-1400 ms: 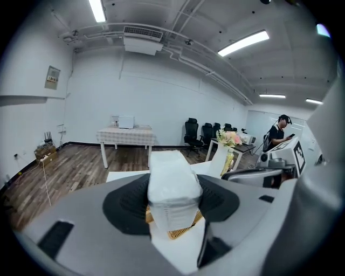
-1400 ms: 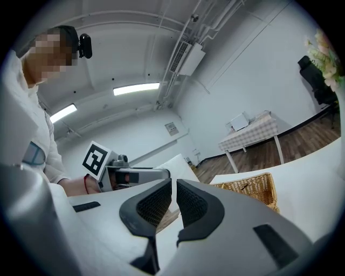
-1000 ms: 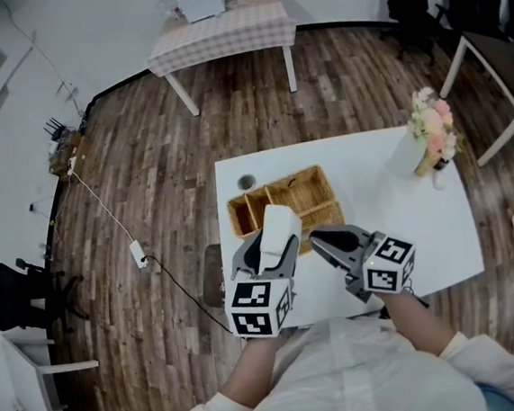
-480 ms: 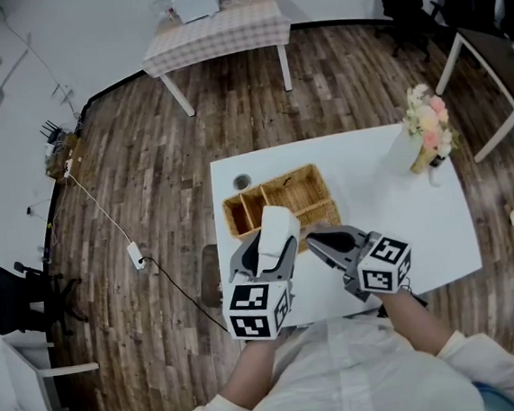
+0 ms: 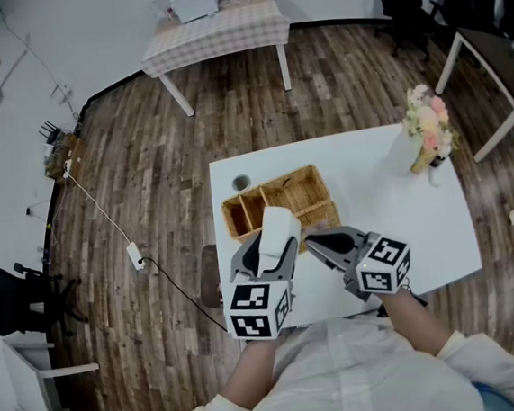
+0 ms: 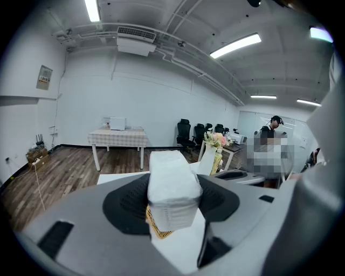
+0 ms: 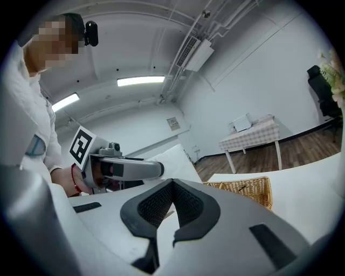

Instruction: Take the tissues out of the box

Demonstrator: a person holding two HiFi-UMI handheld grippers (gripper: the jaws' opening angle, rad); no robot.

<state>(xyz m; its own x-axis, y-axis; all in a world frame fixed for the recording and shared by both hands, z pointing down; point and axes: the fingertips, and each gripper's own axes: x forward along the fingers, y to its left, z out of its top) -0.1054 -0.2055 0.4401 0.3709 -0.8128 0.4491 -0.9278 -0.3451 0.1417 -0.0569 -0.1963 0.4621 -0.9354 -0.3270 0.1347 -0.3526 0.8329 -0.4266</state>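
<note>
Two tongs are working over the near left part of the white counter [image 5: 395, 232], each held in a hand with a white sleeve. Left tongs [image 5: 273, 244] are clamping a white tissue pack [image 6: 171, 186], with the pads pressing on its two long flanks. The pack is being held clear of the counter, tilted, with its far end pointing up and away from the person, above the near side of the wicker basket [image 5: 273, 183]. Right tongs [image 7: 172, 186] are sitting with their tips together, aiming leftward at the near end of the pack and just beside it; whether they are touching it cannot be told. The basket, divided into compartments, is lying close to the counter's left edge. One small dark round item [image 5: 242, 182] is lying near the far left corner. Flowers in a vase [image 5: 429, 134] are standing at the far right corner, well apart from the basket.
</note>
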